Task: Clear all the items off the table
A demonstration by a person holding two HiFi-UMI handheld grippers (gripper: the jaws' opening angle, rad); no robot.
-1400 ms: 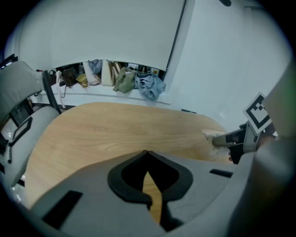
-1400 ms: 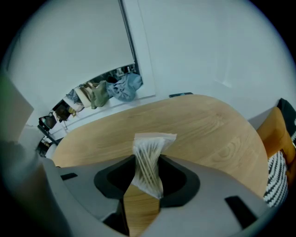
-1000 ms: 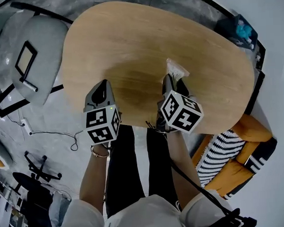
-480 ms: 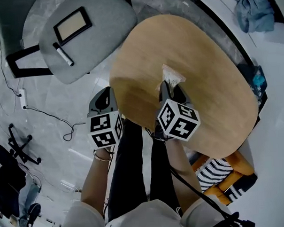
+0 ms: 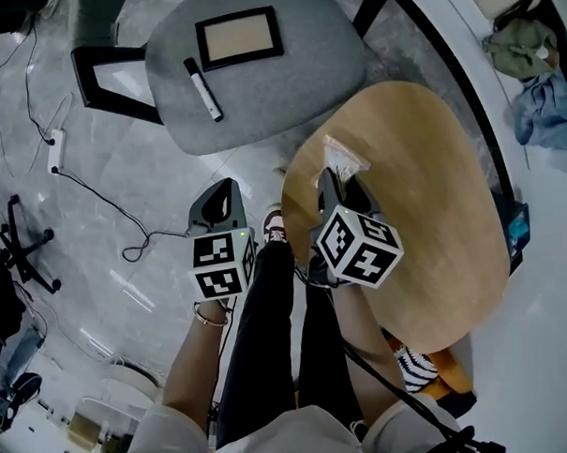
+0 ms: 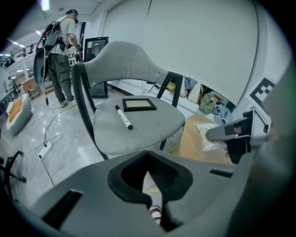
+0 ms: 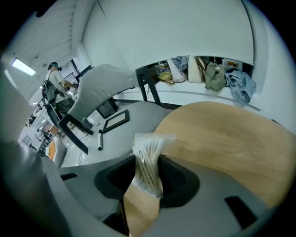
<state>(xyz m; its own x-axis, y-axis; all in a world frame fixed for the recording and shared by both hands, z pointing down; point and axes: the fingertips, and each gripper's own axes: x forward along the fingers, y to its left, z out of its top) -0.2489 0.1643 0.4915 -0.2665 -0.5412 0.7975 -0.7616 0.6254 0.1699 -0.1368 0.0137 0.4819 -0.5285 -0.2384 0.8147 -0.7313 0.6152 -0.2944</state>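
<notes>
Swung toward the grey chair (image 5: 287,89), right hand-held gripper (image 5: 336,176) grips the clear bag (image 7: 148,162); left hand-held gripper (image 5: 223,188) slightly parted, empty.

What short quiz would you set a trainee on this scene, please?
1. The right gripper is shut on: A a cup; B a clear bag of thin sticks; C a sponge?
2. True or false: the marker lies on the grey chair seat, beside the framed board.
3. Which gripper has nothing between its jaws?
Key: 1 B; 2 true; 3 the left gripper.
</notes>
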